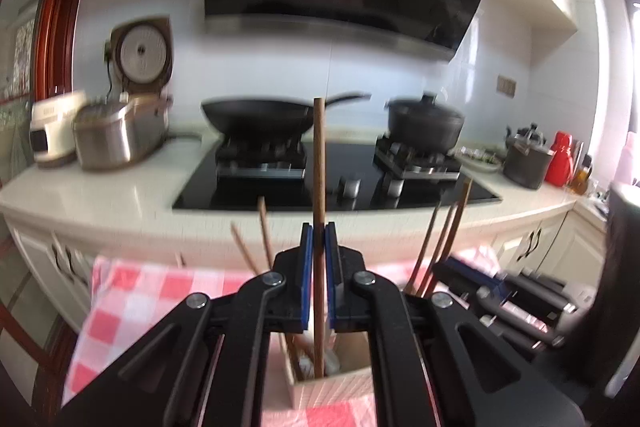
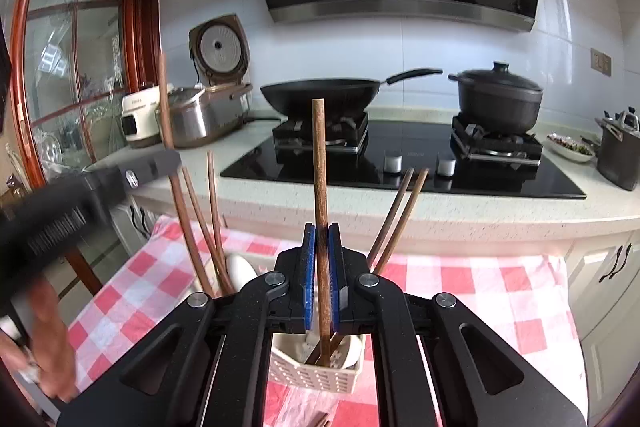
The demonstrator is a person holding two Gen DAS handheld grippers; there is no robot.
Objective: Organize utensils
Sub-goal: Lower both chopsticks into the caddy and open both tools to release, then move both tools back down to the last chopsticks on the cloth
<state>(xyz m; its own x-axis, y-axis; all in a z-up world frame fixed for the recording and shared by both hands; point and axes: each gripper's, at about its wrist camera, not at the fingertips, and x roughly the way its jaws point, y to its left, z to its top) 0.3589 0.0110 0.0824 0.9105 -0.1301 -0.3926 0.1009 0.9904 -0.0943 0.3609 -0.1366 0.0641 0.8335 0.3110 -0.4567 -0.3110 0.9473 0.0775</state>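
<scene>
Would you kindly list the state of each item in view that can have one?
left gripper: shut on a chopstick
left chopstick: upright, lower end in the holder
right gripper: shut on a chopstick
right chopstick: upright, lower end in the holder
utensil holder: upright, holds chopsticks
rice cooker: lid open
pot: lid on
wok: uncovered, on burner

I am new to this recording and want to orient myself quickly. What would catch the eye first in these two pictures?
Each gripper is shut on one upright brown chopstick: the left gripper holds a chopstick, the right gripper another chopstick, above a white slotted holder on the red checked cloth. Behind, a black wok and lidded pot sit on the stove.
</scene>
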